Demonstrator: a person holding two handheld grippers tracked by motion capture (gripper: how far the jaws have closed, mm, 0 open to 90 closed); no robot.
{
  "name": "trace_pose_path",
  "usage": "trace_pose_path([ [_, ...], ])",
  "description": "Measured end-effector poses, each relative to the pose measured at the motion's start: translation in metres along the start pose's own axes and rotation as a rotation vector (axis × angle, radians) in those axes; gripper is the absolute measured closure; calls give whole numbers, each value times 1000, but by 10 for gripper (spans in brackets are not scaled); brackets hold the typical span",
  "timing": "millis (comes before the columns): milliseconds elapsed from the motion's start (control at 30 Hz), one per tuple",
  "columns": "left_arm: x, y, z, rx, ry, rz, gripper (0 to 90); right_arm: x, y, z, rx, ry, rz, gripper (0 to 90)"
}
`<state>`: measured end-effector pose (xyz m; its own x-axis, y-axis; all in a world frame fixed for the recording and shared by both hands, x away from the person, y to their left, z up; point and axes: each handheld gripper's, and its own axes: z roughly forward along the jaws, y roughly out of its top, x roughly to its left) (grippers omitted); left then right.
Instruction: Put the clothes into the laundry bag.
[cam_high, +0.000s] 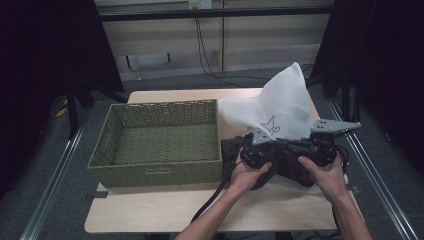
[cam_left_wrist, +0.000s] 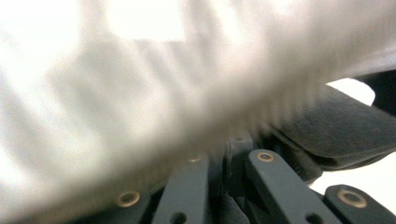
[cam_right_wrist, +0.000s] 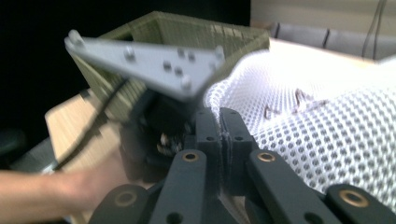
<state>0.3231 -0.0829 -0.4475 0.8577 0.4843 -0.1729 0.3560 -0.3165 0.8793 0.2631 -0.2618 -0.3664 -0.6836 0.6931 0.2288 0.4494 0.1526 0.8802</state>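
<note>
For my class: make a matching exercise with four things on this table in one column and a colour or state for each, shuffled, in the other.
1. wicker basket
2. mesh bag
3. left hand-held gripper
4. table

a. white, pulled up into a peak
b. pale wood
c. olive green, open on top
d. jaws shut

Pairs: 1-c, 2-a, 3-d, 4-b

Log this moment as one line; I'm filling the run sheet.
left gripper: shut on white mesh laundry bag | right gripper: shut on bag edge | dark garment: under bag | green woven basket: holds nothing
</note>
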Motion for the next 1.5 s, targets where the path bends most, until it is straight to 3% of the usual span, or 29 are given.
trace_pose_path([
  [200,4,-17,5,53,0,34,848,-15,-35,8,108,-30,7,871],
  [333,1,-22,2,57,-40,47,787,-23,-51,16,143,-21,12,860],
  [367,0,-22,-1,62,-32,63,765,-24,-52,16,144,-18,14,858],
  [467,-5,-24,-15,34,-77,62,683,-26,-52,15,131,-13,14,856],
  [533,-11,-27,-27,16,-113,81,623,-27,-52,15,130,-14,17,856],
  [567,-15,-30,-37,11,-123,112,602,-27,-52,15,131,-15,20,855],
  [600,-17,-32,-41,9,-130,110,571,-27,-52,15,134,-14,13,854],
  [733,-18,-45,-65,32,-146,130,479,-26,-52,15,132,-18,9,853],
  [800,-13,-51,-74,30,-126,120,447,-26,-51,14,133,-20,8,853],
  [867,-5,-62,-84,49,-133,116,437,-26,-51,13,134,-24,0,854],
  [967,-3,-74,-89,95,-63,142,418,-27,-50,11,130,-38,0,858],
  [1000,-2,-77,-89,105,-75,133,415,-28,-50,10,129,-37,4,858],
  [1133,0,-86,-93,137,-58,168,364,-28,-50,7,130,-45,1,859],
  [1167,0,-89,-93,166,-35,174,355,-28,-50,7,131,-44,1,859],
  [1233,2,-94,-96,183,-42,196,334,-29,-50,6,129,-41,3,859],
  [1400,12,-103,-101,185,-27,150,332,-29,-50,6,132,-42,0,858],
  [1500,11,-104,-96,244,-7,199,304,-29,-49,5,135,-44,0,859],
])
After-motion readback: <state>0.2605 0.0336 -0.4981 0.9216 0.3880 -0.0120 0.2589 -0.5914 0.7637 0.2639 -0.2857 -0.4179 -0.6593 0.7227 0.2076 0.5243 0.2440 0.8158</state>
